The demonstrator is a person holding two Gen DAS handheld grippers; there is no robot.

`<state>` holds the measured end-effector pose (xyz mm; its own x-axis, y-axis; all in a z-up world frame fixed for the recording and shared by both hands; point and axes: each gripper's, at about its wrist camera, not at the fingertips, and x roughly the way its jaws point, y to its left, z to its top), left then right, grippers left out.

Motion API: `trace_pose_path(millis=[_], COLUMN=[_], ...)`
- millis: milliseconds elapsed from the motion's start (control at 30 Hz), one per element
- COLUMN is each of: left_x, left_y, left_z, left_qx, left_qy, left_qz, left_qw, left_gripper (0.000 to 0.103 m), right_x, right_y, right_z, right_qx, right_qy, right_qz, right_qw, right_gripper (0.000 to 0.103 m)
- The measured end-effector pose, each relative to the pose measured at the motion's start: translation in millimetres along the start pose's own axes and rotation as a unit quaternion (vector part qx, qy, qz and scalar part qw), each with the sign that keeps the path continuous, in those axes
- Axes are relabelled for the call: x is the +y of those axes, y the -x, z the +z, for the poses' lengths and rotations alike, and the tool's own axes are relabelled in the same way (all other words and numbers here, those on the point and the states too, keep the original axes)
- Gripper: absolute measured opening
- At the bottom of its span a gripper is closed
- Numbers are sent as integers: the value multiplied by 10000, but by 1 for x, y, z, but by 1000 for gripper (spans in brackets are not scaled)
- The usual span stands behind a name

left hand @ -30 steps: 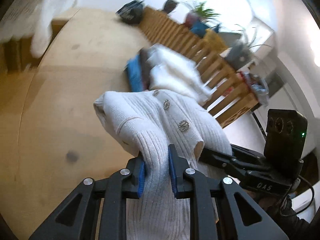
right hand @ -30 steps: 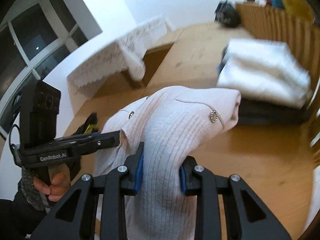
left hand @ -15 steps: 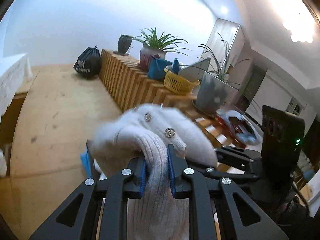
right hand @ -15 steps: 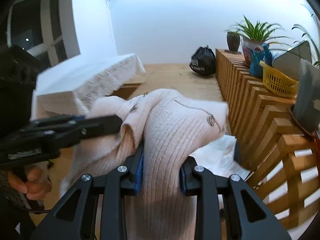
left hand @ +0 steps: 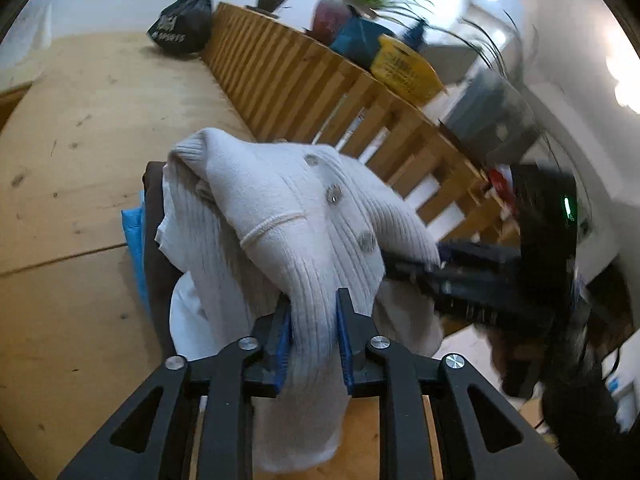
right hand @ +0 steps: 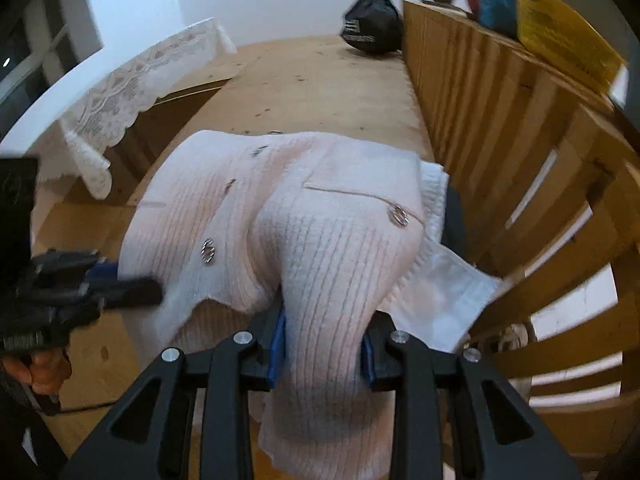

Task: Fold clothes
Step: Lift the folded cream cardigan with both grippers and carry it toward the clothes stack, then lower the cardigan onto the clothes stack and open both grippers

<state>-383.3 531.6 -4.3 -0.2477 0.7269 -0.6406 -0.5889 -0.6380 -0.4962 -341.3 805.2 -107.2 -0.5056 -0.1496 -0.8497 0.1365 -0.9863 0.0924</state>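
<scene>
The left gripper is clenched on a fold of the white ribbed cardigan, and the right gripper grasps another fold of the same cardigan. The garment hangs between both grippers, bunched and lifted, with its silver buttons facing up. Just beyond the grippers, under the cardigan, lies a stack of folded clothes on the wooden worktop; a white folded piece shows to the right of the right gripper. Further ahead runs a wooden slatted divider with a yellow basket on top, and a black bag sits at the far end.
</scene>
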Motion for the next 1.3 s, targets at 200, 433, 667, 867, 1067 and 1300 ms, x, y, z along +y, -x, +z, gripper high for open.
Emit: trace_pose_path(millis=[200, 433, 667, 867, 1067, 1300], left_x=[18, 34, 32, 18, 8, -44], left_y=[38, 7, -35, -33, 14, 71], left_z=[6, 63, 76, 71, 48, 41], left_qx=[-132, 68, 384, 124, -302, -827], left_qy=[108, 496, 522, 30, 52, -519], left_qz=[246, 483, 670, 563, 24, -113], left_qw=[9996, 9976, 9956, 9983, 9995, 9952], left_gripper=[24, 29, 35, 19, 16, 15], right_x=[-10, -25, -24, -20, -13, 0], right_y=[14, 35, -16, -8, 36, 95], right_z=[-5, 18, 55, 51, 22, 2], right_qx=[193, -288, -54, -378, -1064, -1859], right_qy=[-27, -381, -597, -626, -544, -451], right_qz=[-30, -107, -103, 37, 272, 271], right_qw=[9998, 9988, 9981, 9973, 9925, 9812], right_gripper=[44, 59, 59, 14, 10, 10])
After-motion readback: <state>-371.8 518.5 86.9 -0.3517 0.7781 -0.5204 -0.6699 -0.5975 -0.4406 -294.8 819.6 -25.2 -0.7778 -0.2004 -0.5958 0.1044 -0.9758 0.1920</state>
